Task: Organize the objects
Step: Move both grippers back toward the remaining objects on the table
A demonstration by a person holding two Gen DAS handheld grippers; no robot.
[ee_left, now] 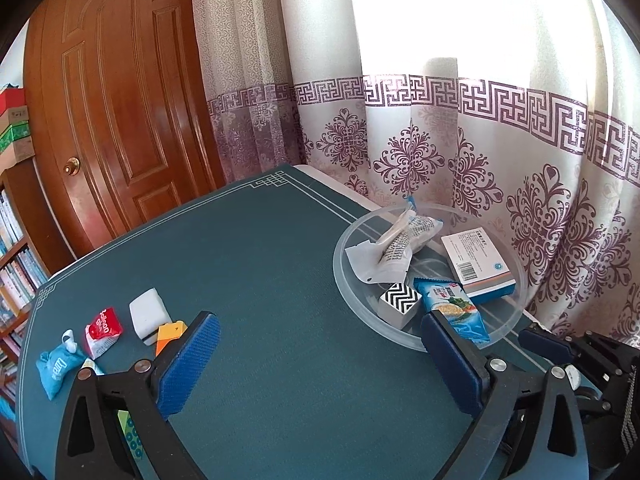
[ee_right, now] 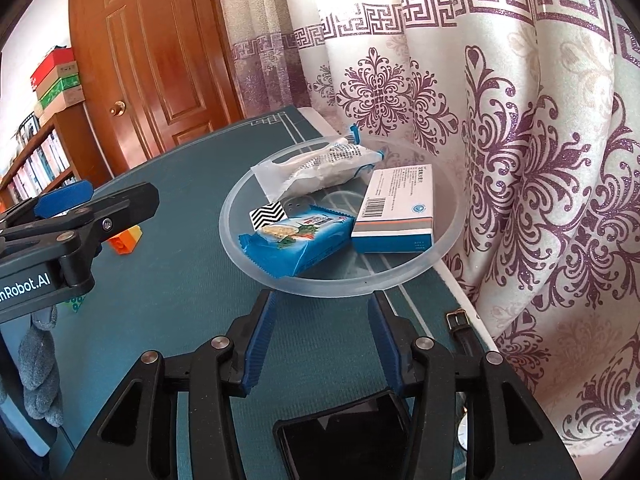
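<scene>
Looks like the sorting job is partway done and the step in hand is fetching the next loose item from the left side of the worktop (ee_left: pixel 280 272). Going left to right in the left wrist view: a light blue pouch (ee_left: pixel 56 364) sits at lower left, then a red packet (ee_left: pixel 102 330), a white block (ee_left: pixel 149 314) and an orange piece (ee_left: pixel 170 334) tucked just behind the left tool's (ee_left: pixel 320 330) left finger. That left tool is spread wide with nothing between its pads, only bare worktop.

To do this well, I'd swing it left, pick one item only, and line both pads either side of it before closing. The white block seems the easiest grab since it's boxy; the pouches look soft and may squish or slip.

Further right, the clear bowl (ee_left: pixel 344 280) already holds a white wrapper (ee_left: pixel 394 248), a zigzag box (ee_left: pixel 400 302), a blue snack pack (ee_left: pixel 454 314) and a medicine box (ee_left: pixel 478 266). The snack pack lies just beyond the left tool's right finger.

In the right wrist view the right tool (ee_right: pixel 322 300) is narrowly parted and empty, its tips right at the bowl's near rim.
</scene>
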